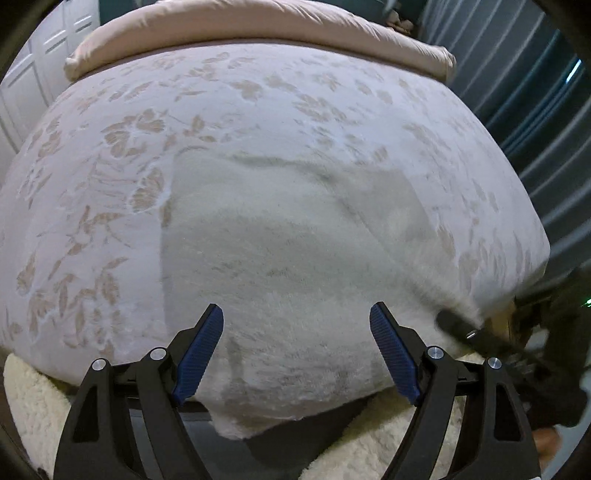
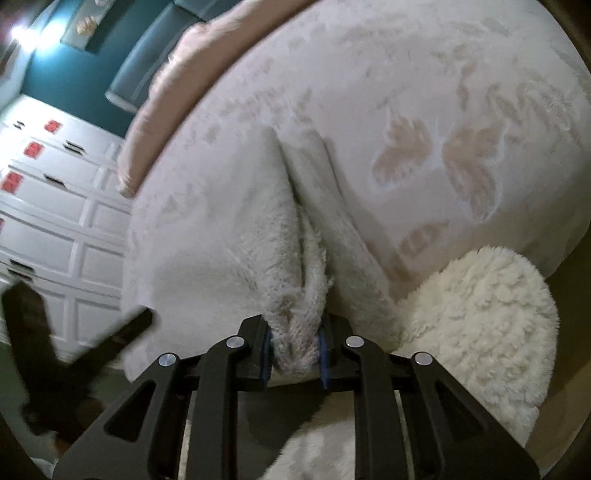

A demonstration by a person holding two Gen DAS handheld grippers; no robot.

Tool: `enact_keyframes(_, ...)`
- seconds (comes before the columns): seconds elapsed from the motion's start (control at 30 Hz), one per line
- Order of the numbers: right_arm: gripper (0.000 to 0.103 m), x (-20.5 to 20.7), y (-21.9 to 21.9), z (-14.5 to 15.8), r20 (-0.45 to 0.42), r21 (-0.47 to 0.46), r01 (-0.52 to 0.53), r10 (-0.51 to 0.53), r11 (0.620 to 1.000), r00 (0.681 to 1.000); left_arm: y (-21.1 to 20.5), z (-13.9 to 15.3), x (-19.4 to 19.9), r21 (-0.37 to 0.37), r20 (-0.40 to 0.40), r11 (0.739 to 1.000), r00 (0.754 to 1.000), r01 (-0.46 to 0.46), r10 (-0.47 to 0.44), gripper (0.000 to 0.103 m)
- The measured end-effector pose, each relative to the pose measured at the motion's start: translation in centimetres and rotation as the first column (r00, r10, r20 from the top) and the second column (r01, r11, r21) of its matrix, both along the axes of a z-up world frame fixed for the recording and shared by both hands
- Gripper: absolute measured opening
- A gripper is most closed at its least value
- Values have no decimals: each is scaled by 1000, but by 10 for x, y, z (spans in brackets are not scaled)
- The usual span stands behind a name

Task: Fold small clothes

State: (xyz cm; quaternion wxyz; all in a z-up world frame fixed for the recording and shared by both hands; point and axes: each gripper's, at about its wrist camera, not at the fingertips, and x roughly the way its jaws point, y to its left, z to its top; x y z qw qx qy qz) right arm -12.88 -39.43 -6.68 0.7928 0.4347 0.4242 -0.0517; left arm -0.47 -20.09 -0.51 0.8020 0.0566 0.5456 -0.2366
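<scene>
1. Fluffy white garment (image 1: 280, 258) lies spread flat on the bed (image 1: 110, 155), at its near edge; lower hem overhangs that edge.
2. Left gripper (image 1: 297, 332): jaws wide apart, nothing between them, above the garment.
3. Right gripper (image 2: 295, 354): jaws narrow, clamped on a bunched fold of the garment.
4. Fleecy cream rug (image 2: 487, 317) below the bed's near edge.

A: The bedspread (image 1: 122, 155) is pale pinkish white with tan flower and leaf prints; the rolled blanket (image 1: 236, 26) at its far end is plain dusty pink.

B: And the fluffy garment (image 1: 288, 258)?

A: Off-white, no pattern (greyish where shadowed). The shaggy rug (image 2: 487, 317) is cream.

B: The grippers?

A: Black frames, blue ribbed pads (image 1: 201, 354). The wall (image 2: 66, 81) is teal, the wardrobe (image 2: 55, 221) white with red stickers
</scene>
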Motion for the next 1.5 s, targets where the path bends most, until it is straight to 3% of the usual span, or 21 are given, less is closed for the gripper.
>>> enact_keyframes(0.07,18,-5,-6,-3,-3,-3,-1,1,1000,1000,1,-8,-1,25,1,1000,1000,1,-1,80)
enact_keyframes(0.2,20,14,4,-40,-121,-16,-66,64,998,991,-3,-26,-2,89,9,996,1000,6,-7,80)
enact_keyframes(0.33,33,7,-1,-10,-92,-79,-55,47,995,995,-1,-31,-2,125,34,992,999,16,-20,81)
enact_keyframes(0.5,37,22,-16,21,-30,-169,-54,49,984,998,1,-35,-2,134,41,991,999,-11,5,84)
enact_keyframes(0.63,48,58,-26,16,-26,-198,-59,55,978,998,1,-34,-3,139,50,990,999,-16,9,84)
enact_keyframes(0.73,48,98,-17,0,-48,-175,-94,87,980,995,3,-34,-3,143,49,989,999,-24,17,84)
enact_keyframes(0.8,46,120,-5,-8,-84,-211,-144,129,967,988,3,-34,-4,145,48,989,999,-28,22,84)
enact_keyframes(0.87,18,129,3,-7,-97,-268,-173,152,948,984,3,-34,-2,149,48,988,999,-34,27,84)
enact_keyframes(0.97,9,115,-3,18,-21,-290,-136,136,947,991,4,-33,-1,145,42,989,999,-38,32,84)
enact_keyframes(1.07,9,101,-10,26,11,-294,-88,95,952,995,3,-33,-2,140,45,990,999,-34,28,86)
enact_keyframes(1.17,9,110,-7,-16,-124,-318,-143,108,937,986,-1,-37,-5,157,51,987,999,-25,17,87)
enact_keyframes(1.23,11,110,-8,-27,-128,-303,-144,110,942,986,-4,-37,-8,170,62,985,998,-14,4,87)
enact_keyframes(1.33,14,96,-17,3,-61,-234,-82,70,969,996,1,-35,-8,166,58,986,998,-20,11,87)
enact_keyframes(1.43,14,70,-9,40,-9,-283,-90,91,955,996,9,-35,-6,147,31,988,998,-50,46,87)
enact_keyframes(1.5,14,51,8,52,-29,-334,-146,145,931,989,16,-35,-6,135,7,989,998,-65,64,87)
